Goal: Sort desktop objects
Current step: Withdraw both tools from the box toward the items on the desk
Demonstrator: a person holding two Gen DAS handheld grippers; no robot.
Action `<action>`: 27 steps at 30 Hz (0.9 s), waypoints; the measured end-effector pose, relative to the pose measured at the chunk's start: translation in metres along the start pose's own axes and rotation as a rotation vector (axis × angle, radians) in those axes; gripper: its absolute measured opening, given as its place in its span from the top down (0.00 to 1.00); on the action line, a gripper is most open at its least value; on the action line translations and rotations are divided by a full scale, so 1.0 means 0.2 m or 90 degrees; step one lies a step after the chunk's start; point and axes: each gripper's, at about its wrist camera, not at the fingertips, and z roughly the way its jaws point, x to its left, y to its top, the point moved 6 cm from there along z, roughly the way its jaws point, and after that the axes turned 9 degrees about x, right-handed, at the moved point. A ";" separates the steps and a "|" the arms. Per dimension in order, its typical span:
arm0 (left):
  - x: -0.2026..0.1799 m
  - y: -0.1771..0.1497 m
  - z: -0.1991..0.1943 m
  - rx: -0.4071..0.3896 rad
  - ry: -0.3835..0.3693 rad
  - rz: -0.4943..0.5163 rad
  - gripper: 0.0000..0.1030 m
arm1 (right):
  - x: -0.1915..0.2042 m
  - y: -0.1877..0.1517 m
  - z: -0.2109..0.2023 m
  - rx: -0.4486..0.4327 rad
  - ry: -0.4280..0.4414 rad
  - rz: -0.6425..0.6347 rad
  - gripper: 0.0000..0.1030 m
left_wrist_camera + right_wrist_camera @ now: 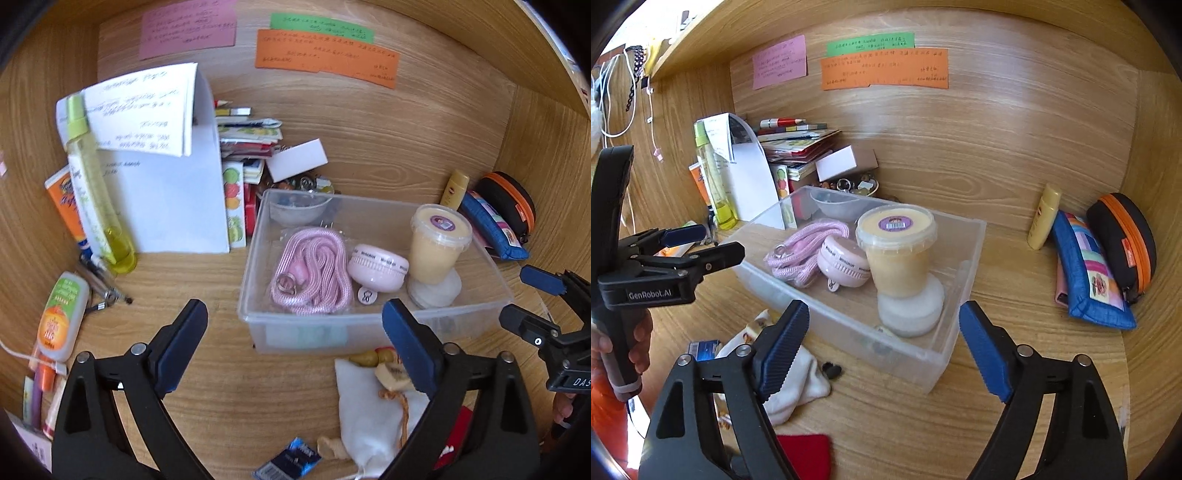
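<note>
A clear plastic bin (369,334) (945,354) sits mid-desk. It holds a pink cord (312,269) (798,254), a pink round case (378,267) (846,267), a yellow lidded cup (439,243) (897,251) on a white disc (912,310), and a small clear bowl (299,210). My left gripper (295,332) is open and empty just in front of the bin; it also shows in the right wrist view (705,242). My right gripper (882,343) is open and empty at the bin's near corner; it also shows in the left wrist view (524,295).
White cloth pouch (369,406) (798,376), blue packet (291,461) and red cloth (805,454) lie in front. Left: papers (166,184), green spray bottle (99,192), tubes, pens. Behind: a pile of books (247,147), white box (297,158). Right: yellow tube (1043,216), blue pouch (1089,277), black-orange case (1126,240).
</note>
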 end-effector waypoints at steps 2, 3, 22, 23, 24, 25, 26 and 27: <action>0.01 -0.02 -0.02 0.004 -0.006 -0.007 0.06 | 0.00 -0.02 -0.01 0.005 0.002 0.005 0.20; 0.02 -0.04 -0.04 0.004 -0.007 -0.011 0.05 | 0.00 -0.03 -0.02 0.007 0.006 0.007 0.20; 0.05 -0.33 -0.15 0.033 0.000 -0.038 0.03 | 0.03 -0.28 -0.11 0.037 0.014 0.019 0.18; 0.04 -0.34 -0.15 0.036 0.004 -0.034 0.03 | 0.03 -0.30 -0.11 0.039 0.016 0.022 0.18; 0.03 -0.36 -0.16 0.039 0.005 -0.032 0.03 | 0.03 -0.31 -0.12 0.040 0.019 0.027 0.18; 0.02 -0.38 -0.16 0.041 0.004 -0.032 0.03 | 0.02 -0.33 -0.12 0.042 0.022 0.030 0.18; 0.01 -0.39 -0.17 0.044 -0.003 -0.032 0.03 | 0.02 -0.34 -0.13 0.044 0.026 0.033 0.18; -0.01 -0.42 -0.18 0.048 -0.014 -0.030 0.03 | 0.02 -0.36 -0.13 0.045 0.029 0.036 0.18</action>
